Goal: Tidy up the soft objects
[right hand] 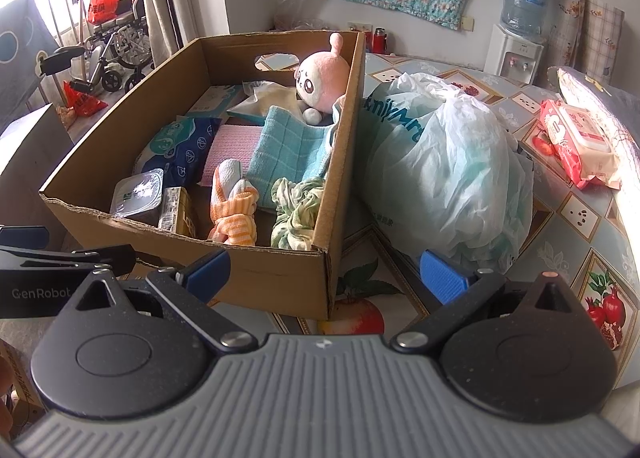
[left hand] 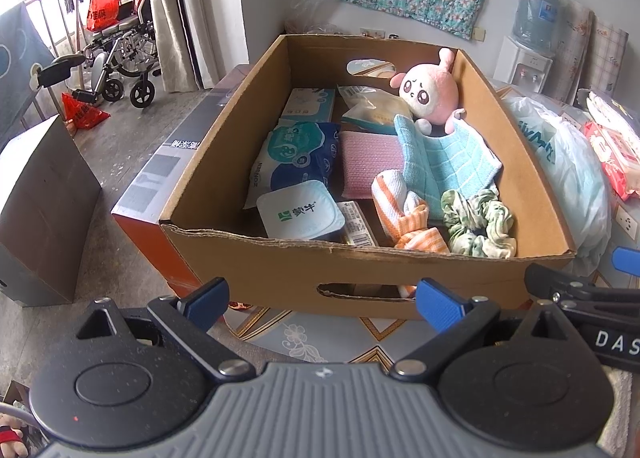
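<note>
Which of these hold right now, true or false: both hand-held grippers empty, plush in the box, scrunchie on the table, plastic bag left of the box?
1. Left hand-held gripper and right hand-held gripper are open and empty. True.
2. The pink plush toy sits inside the brown cardboard box. True.
3. The green fabric scrunchie lies on the table. False: it is in the box.
4. The pale crumpled plastic bag lies left of the box. False: right.

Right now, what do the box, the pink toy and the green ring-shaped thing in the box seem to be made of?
Box: corrugated cardboard, matt brown; its torn front edge looks ragged.
Pink toy: plush fabric, probably stuffed; fuzzy surface, soft rounded shape.
Green ring: thin gathered cloth, likely a scrunchie; many fine wrinkles, mottled green and white.
</note>
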